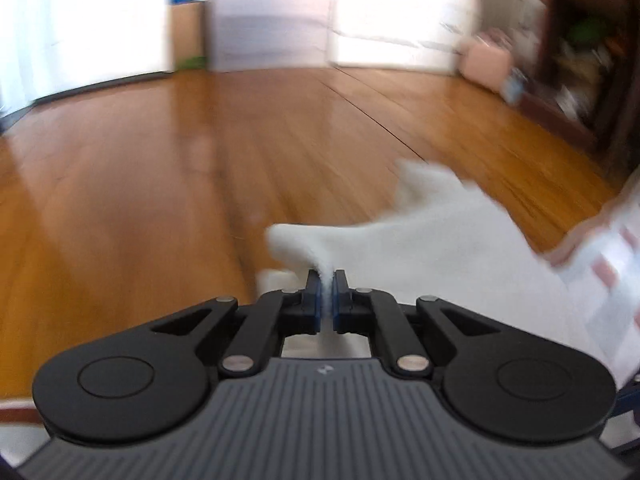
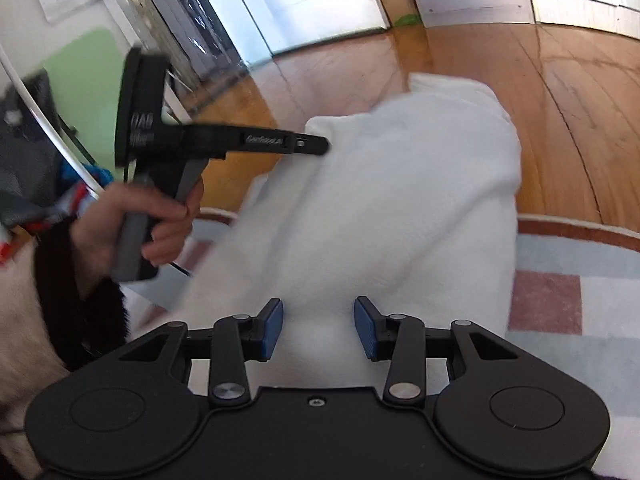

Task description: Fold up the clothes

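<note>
The left gripper (image 1: 328, 280), a black two-finger tool with blue pads, is clamped on a pinched ridge of the white fleecy garment (image 1: 440, 248), which bunches up between its closed fingertips. In the left wrist view the cloth runs from the pinch away to the right, over a glossy orange-brown wooden floor (image 1: 160, 168). At the right edge lies a pale rug with pink and grey squares (image 1: 616, 280). The far background is blurred: bright white doors, a brown cardboard box (image 1: 186, 32) and a dark shelf unit (image 1: 580, 60) at the right.

In the right wrist view the right gripper (image 2: 319, 328), of the same black make with blue pads, has its fingers standing apart; the white garment (image 2: 400, 200) fills the gap between them, but the pads do not press on it. The garment lies in a soft heap, partly on the rug (image 2: 560, 292) and partly on the wooden floor (image 2: 540, 100). At the left a hand (image 2: 136, 224) in a dark cuff grips the handle of the left gripper (image 2: 320, 145), whose tips meet the upper left edge of the cloth. A green panel (image 2: 80, 76) stands behind it.
</note>
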A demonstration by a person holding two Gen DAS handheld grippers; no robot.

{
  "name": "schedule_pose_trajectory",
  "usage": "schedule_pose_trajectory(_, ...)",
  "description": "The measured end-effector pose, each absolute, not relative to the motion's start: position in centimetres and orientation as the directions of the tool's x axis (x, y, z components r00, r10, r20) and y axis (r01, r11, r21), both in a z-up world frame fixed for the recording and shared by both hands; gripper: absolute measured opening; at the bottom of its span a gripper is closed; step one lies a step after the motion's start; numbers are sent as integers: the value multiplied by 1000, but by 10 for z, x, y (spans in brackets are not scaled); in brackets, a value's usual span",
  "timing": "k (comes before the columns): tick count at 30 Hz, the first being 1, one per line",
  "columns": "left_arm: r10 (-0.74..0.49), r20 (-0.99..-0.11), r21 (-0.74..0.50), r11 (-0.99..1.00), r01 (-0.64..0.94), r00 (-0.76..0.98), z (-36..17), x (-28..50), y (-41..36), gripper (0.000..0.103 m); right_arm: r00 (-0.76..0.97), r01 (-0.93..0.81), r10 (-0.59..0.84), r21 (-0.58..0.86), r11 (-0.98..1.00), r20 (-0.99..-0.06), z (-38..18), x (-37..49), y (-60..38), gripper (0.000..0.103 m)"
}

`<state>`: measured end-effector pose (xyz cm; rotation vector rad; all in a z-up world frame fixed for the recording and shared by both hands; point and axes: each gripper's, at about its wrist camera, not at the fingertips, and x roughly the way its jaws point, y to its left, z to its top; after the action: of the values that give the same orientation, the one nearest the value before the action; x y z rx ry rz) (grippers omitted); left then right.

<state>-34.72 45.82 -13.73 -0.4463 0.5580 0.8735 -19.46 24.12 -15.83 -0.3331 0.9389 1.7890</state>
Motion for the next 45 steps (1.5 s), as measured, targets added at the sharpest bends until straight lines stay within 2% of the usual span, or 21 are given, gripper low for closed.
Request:
schedule_pose_trajectory(2, 555, -643, -243, 506, -828, 528, -143, -376, 471, 5, -405, -874, 723, 469, -126, -559, -144, -181, 241, 49)
schedule_pose_trajectory(5, 517, -704, -279, 429, -859, 487, -166, -397, 478, 5, -295, -899, 757, 438, -13, -583, -143, -164, 264, 69)
schedule_pose_trajectory(9, 538, -728, -193, 433, -881, 424, -168, -393, 471, 5, -198, -922, 713, 375, 98, -672, -158, -154, 309, 68)
schedule_pose_trajectory(13, 539, -753, -130, 441, -888, 378, -171, -388, 468, 6, -147, -963, 709, 264, 57, -689, -156, -168, 348, 69)
schedule_pose_trajectory(15, 519, -764, -163, 418, -894, 382, -175, -393, 474, 6, -133, -976, 671, 216, 41, -729, -152, -185, 353, 70)
schedule_pose_trajectory(18, 495, -768, -239, 367, -899, 407, -180, -404, 486, 7, -27, -1000, 677, 13, -26, -736, -146, -231, 331, 70)
schedule_pose_trajectory(20, 524, -771, -198, 343, -918, 362, -178, -410, 487, 6, 56, -992, 698, -117, -40, -714, -145, -262, 315, 70)
schedule_pose_trajectory(21, 512, -770, -234, 328, -915, 381, -180, -417, 489, 6, 92, -984, 709, -173, -43, -699, -144, -277, 308, 70)
schedule_pose_trajectory(23, 445, -751, -414, 259, -873, 488, -185, -438, 495, 5, 124, -969, 739, -241, -53, -662, -140, -301, 294, 68)
schedule_pose_trajectory(25, 428, -735, -476, 227, -850, 526, -187, -451, 497, 5, 44, -969, 751, -212, -130, -659, -136, -321, 279, 61)
schedule_pose_trajectory(28, 463, -746, -420, 231, -878, 479, -180, -457, 493, 4, -81, -940, 680, -171, -295, -729, -151, -357, 263, 64)
schedule_pose_trajectory(29, 455, -730, -454, 236, -859, 510, -178, -460, 492, 5, -107, -929, 658, -161, -334, -745, -160, -366, 258, 53)
schedule_pose_trajectory(30, 447, -713, -484, 243, -841, 539, -176, -463, 491, 5, -134, -919, 637, -145, -366, -759, -167, -374, 252, 34)
schedule_pose_trajectory(32, 429, -687, -511, 288, -810, 586, -170, -458, 488, 5, -162, -918, 623, -115, -379, -765, -169, -385, 244, 27)
schedule_pose_trajectory(35, 388, -692, -497, 354, -792, 608, -167, -444, 480, 6, -168, -904, 605, -123, -409, -778, -167, -391, 240, 27)
schedule_pose_trajectory(37, 341, -702, -507, 377, -775, 625, -169, -434, 472, 12, -202, -906, 577, -72, -416, -791, -164, -385, 241, 27)
schedule_pose_trajectory(39, 291, -707, -531, 384, -756, 645, -173, -430, 465, 26, -323, -902, 510, 97, -420, -797, -159, -369, 241, 27)
schedule_pose_trajectory(40, 288, -723, -513, 385, -767, 628, -174, -429, 461, 27, -395, -887, 472, 194, -418, -788, -156, -361, 240, 27)
schedule_pose_trajectory(42, 343, -789, -371, 394, -841, 509, -174, -421, 452, 27, -528, -836, 403, 372, -404, -748, -150, -344, 236, 46)
schedule_pose_trajectory(44, 419, -825, -175, 448, -877, 379, -175, -404, 441, 28, -547, -824, 439, 366, -433, -712, -135, -326, 224, 45)
schedule_pose_trajectory(45, 419, -826, -174, 446, -878, 377, -176, -402, 440, 27, -527, -834, 478, 319, -450, -702, -126, -318, 218, 47)
